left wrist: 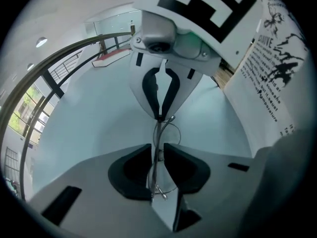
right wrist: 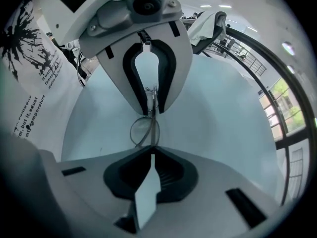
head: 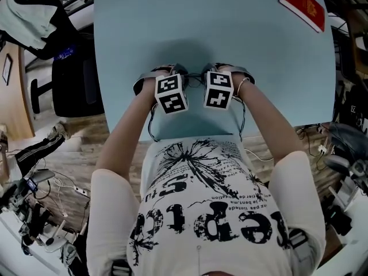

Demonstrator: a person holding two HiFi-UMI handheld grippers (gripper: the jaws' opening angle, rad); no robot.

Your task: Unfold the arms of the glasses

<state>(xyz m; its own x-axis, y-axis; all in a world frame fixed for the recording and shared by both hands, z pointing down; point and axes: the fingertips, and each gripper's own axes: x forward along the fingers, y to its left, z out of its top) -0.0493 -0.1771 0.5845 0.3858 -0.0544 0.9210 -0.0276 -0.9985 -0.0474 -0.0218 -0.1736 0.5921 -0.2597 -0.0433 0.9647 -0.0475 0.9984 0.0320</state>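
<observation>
Head view: over the smooth pale-blue tabletop (head: 172, 16), the left gripper (head: 172, 89) and right gripper (head: 218, 88) stand side by side, marker cubes up.

Left gripper view: its dark curved jaws stand apart, with the thin round-lensed wire glasses (left wrist: 155, 155) running through the gap toward twelve o'clock (edge-on, hair-thin).

Right gripper view: its jaws pinch together on the frame, with one round lens just beyond at twelve o'clock.

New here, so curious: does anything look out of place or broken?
Nothing looks broken or spilled. The thin wire-framed glasses are held over the pale blue table; only a red booklet lies at an angle near its far right corner.
</observation>
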